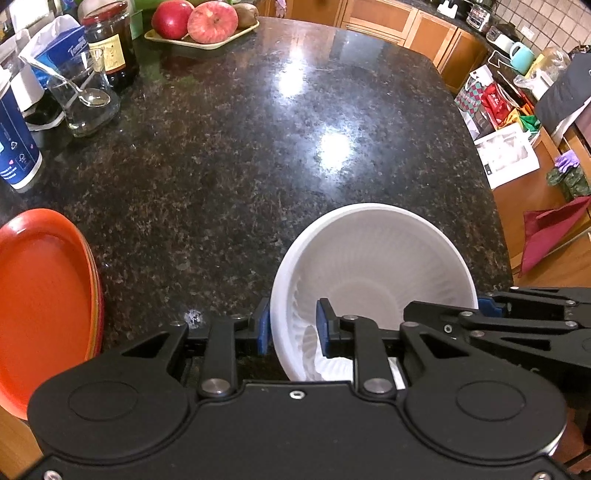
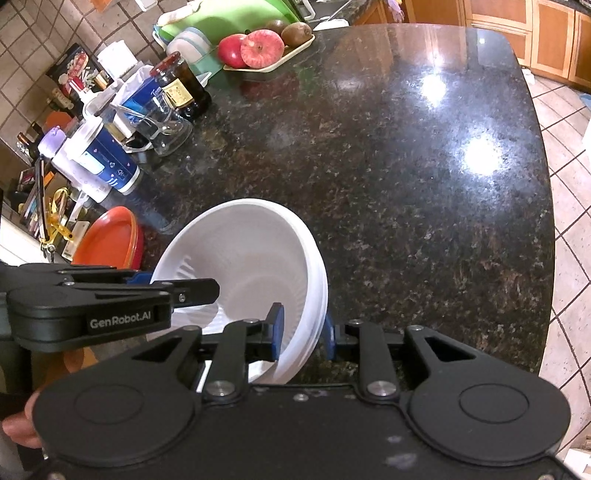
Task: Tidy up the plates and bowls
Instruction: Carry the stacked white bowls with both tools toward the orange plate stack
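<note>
At the worktop's near edge, two grippers hold stacked white bowls (image 1: 373, 273).
Left gripper (image 1: 291, 326) and right gripper (image 2: 303, 332) each pinch opposite rims; bowls tilt, mouths facing up; orange plates (image 1: 44, 295) sit left, bare worktop (image 1: 258, 147) beyond.

Looking at a dark speckled granite tabletop (image 2: 424, 192) catching ceiling-light glare, wood cabinets (image 1: 373, 16) behind, tiled floor (image 2: 569, 155) alongside.

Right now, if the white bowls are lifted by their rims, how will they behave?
The white bowls look thin and ribbed like disposable ones, so probably light and bendy at the rim. Several are nested, so they may slip apart. Already tilted on the granite counter, they could tip easily.
</note>
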### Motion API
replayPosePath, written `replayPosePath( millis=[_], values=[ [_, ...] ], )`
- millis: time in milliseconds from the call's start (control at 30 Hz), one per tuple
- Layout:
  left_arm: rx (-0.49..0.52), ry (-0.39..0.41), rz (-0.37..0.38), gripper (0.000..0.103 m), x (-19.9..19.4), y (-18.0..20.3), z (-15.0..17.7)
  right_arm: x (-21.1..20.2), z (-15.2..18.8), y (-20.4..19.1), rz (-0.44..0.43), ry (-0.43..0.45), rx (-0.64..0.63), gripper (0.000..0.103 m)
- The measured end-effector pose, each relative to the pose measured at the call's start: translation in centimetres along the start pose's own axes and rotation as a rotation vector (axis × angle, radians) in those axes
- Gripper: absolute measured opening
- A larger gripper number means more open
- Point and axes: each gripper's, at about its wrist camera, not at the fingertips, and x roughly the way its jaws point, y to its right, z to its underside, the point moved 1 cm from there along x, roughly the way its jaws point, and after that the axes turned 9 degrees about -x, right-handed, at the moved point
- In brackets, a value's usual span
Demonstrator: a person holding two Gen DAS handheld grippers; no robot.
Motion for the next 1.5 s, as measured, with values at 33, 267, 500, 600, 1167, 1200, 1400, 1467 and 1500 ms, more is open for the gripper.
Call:
replayPosePath(
  millis=[33,267,500,600,1167,1200,1400,1467,1500],
  values=[
    [-0.005,-0.004,0.000,0.032,0.0,0.0,0.0,0.0,-0.1,0.0,0.000,-0.001,0.002,0.025],
    [-0.037,-0.016,0.004,0.032,-0.3,0.1,0.1,-0.4,-0.1,0.2,-0.016,-0.005,0.019,0.025],
    [-0.051,0.002,0.004,0.032,-1.6,-0.1,-0.1,-0.6,-0.4,-0.2,-0.041,-0.016,0.025,0.025],
    [-0.047,0.010,-0.003,0.032,-2.0,-0.4,0.1,-0.5,-0.4,-0.7,-0.045,-0.020,0.020,0.025],
    [-0.061,0.048,-0.017,0.032,-4.8,-7.4,0.2,0.7,-2.9,-9.0,-0.046,0.009,-0.051,0.025],
    [-0.058,0.054,-0.020,0.032,-5.1,-8.1,0.2,1.0,-3.1,-9.8,-0.048,0.011,-0.053,0.026],
    [-0.053,0.083,-0.042,0.032,-7.0,-12.5,-0.3,3.1,-4.8,-14.7,-0.065,0.005,-0.071,0.025],
    [-0.056,0.082,-0.050,0.032,-7.3,-14.1,-0.5,3.7,-5.1,-16.1,-0.071,0.003,-0.074,0.025],
    [-0.056,0.082,-0.054,0.032,-7.3,-14.8,-0.7,4.1,-5.3,-16.8,-0.072,0.001,-0.075,0.025]
  ],
)
